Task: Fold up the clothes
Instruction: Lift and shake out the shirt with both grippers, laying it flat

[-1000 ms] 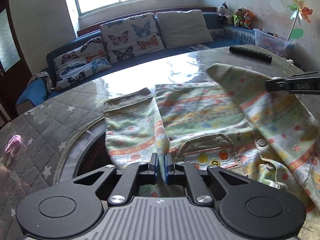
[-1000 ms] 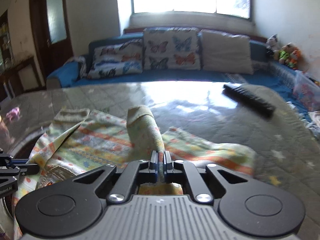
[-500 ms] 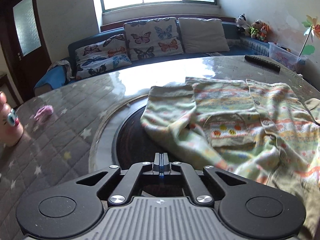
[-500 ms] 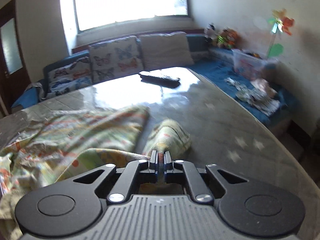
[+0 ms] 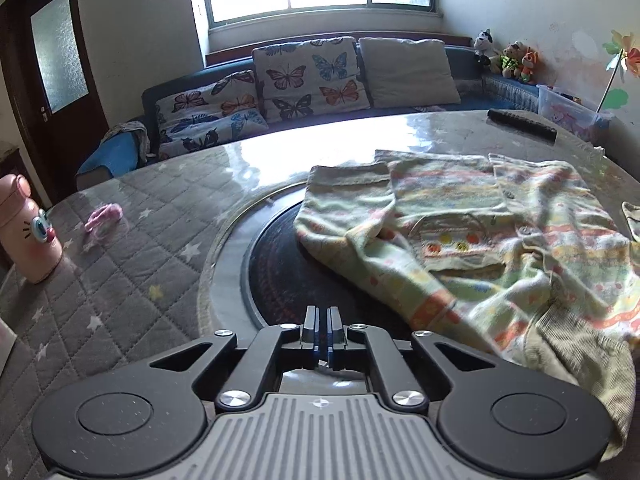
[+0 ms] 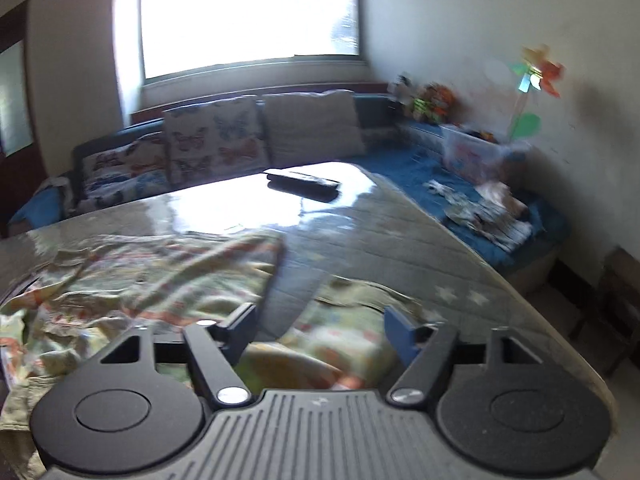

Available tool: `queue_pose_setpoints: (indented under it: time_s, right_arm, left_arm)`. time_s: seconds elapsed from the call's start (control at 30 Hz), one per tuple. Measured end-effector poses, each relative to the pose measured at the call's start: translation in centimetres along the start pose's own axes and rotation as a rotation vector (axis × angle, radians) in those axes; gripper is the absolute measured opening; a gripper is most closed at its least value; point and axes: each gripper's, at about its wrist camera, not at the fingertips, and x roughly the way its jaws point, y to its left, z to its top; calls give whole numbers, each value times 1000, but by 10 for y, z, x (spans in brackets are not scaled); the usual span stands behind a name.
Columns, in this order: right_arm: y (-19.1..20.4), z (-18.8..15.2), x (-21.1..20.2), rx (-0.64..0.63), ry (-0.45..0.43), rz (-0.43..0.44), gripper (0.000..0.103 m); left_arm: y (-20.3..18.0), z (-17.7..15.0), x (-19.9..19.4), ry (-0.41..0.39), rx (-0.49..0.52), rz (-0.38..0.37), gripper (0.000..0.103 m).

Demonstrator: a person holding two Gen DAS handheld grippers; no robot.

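Since a second ago both sleeves lie dropped: the right gripper (image 6: 320,330), jaws just sprung wide, hovers over the striped baby shirt (image 5: 472,240) near the round table (image 5: 160,248) edge, while the left gripper (image 5: 322,328), nearly closed on nothing, faces bare quilted cover beside the shirt.

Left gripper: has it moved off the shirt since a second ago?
Yes. The left gripper, then clamped on the shirt, now sits nearly shut and empty, drawn back left over the dark round inset.
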Motion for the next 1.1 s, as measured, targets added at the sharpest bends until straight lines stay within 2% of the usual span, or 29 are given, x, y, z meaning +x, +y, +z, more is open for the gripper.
queue_pose_setpoints:
  time_s: [0.03,0.1,0.2,0.43,0.57,0.7,0.87,0.93,1.0,1.1]
  right_arm:
    - [10,3,7,-27,4,13,79]
    - [27,5,24,-86,27,13,85]
    - [39,-2,44,-146,86,-15,85]
    - [12,-32,38,-153,161,-167,88]
    - [-8,-54,16,-74,181,-230,88]
    - [-16,-72,-6,2,158,-280,89]
    - [8,-62,-1,-115,92,-301,89]
    - [17,-56,9,-154,76,-300,93]
    - [24,-53,26,-209,95,-319,95]
    - [26,-50,37,-251,63,-372,95]
  left_arm:
    - [-3,4,1,-8,1,-1,13]
    - [-9,11,2,-23,3,-2,32]
    - [-19,24,5,-49,19,0,42]
    - [-46,44,13,-87,71,-37,46]
    - [-68,45,15,-88,113,-87,48]
    - [-85,40,17,-76,151,-132,51]
    - [-98,30,24,-47,181,-154,51]
    - [-101,27,25,-38,183,-164,52]
    - [-104,23,26,-31,194,-171,52]
    - [-112,17,27,-22,222,-182,52]
